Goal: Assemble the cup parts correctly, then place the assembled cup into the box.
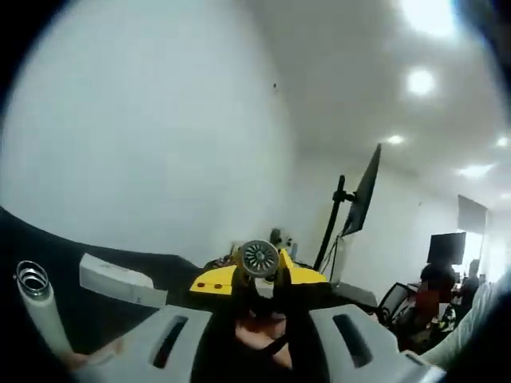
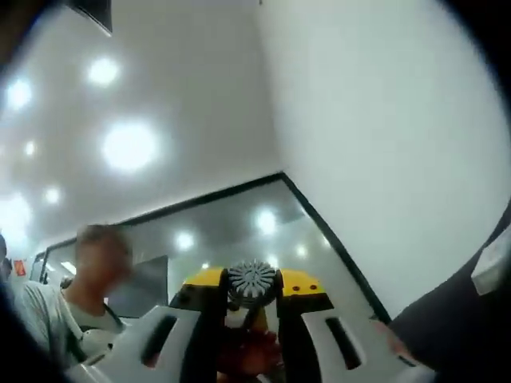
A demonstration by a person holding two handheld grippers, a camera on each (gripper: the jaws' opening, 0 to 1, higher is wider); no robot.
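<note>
Both grippers are raised and face each other, tips close together. In the left gripper view my left gripper (image 1: 259, 309) has its pale grey jaws closed on a dark, reddish cup part (image 1: 257, 333). The right gripper's yellow body (image 1: 215, 279) sits straight ahead of it. In the right gripper view my right gripper (image 2: 249, 321) likewise grips a dark reddish cup part (image 2: 246, 349), and the left gripper's yellow body (image 2: 297, 283) is just beyond. How the two parts meet is hidden by the jaws.
A white box (image 1: 120, 281) lies on the dark table (image 1: 56, 247), with a white tube topped by a coil spring (image 1: 36, 294) at the left. A monitor on an arm (image 1: 361, 195) stands behind. A person (image 2: 84, 303) is close on the left.
</note>
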